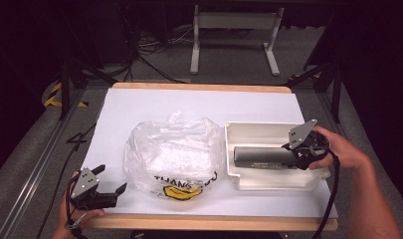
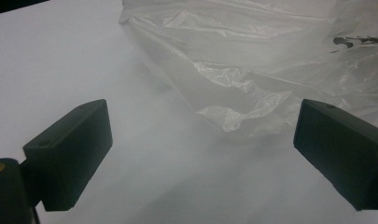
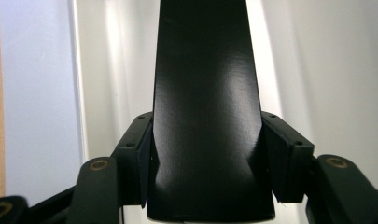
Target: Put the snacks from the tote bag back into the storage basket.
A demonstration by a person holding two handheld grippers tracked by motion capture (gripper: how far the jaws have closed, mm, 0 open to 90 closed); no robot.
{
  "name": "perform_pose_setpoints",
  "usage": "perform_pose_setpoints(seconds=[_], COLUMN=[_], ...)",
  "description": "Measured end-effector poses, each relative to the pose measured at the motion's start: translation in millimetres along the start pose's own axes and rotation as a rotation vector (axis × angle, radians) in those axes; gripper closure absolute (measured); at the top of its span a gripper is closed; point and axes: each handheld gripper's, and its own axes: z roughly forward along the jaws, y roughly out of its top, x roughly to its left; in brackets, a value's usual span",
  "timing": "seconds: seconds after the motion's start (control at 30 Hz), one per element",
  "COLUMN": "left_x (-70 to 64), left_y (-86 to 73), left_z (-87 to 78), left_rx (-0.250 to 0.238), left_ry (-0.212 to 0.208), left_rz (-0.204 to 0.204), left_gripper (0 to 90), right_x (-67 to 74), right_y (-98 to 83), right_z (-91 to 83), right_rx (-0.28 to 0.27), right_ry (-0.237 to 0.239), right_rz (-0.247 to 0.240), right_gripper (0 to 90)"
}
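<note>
A long dark box (image 1: 261, 157) lies lengthwise inside a white tray (image 1: 268, 130) at the right of the table. My right gripper (image 1: 299, 152) is shut on the box's right end; in the right gripper view the black box (image 3: 205, 112) runs away from me, squeezed between both pads (image 3: 139, 158). A crumpled clear plastic bag (image 1: 171, 154) with a yellow smiley and "THANK" print lies mid-table. My left gripper (image 1: 111, 180) rests at the front left edge, open and holding nothing, its jaws pointing at the bag (image 2: 252, 70), a short way from it.
White paper (image 1: 139, 104) covers the wooden tabletop (image 1: 199, 222). Beyond the far edge stand a white table frame (image 1: 234, 35) and floor cables. Bare paper lies left of the bag and behind it.
</note>
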Motion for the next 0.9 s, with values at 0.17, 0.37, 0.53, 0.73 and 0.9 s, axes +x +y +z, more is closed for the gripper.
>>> perform_pose_setpoints(seconds=[0.17,0.37,0.53,0.73,0.9], left_x=[-0.4,-0.5,-0.8,-1.2,-1.2], left_y=[0.0,0.0,-0.1,0.0,-0.2], left_z=[0.1,0.3,1.0,1.4,1.5], left_rx=[0.0,0.004,0.008,0.01,0.012], left_ry=[-0.002,-0.005,-0.006,-0.008,-0.009], left_rz=[0.0,0.003,0.004,0.005,0.006], left_gripper=[5.3,5.3,5.2,5.3,5.3], right_x=[-4.0,-9.6,-12.7,-14.3,-17.3], right_y=[-2.2,-8.2,-11.1,-9.1,-8.1], right_z=[3.7,5.6,5.5,13.7,19.3], right_rx=[0.007,0.044,0.091,0.17,0.205], right_ry=[0.019,0.04,0.014,0.026,0.02], right_rz=[0.005,0.03,0.058,0.064,0.063], right_gripper=[42.8,42.6,42.1,41.8,41.5])
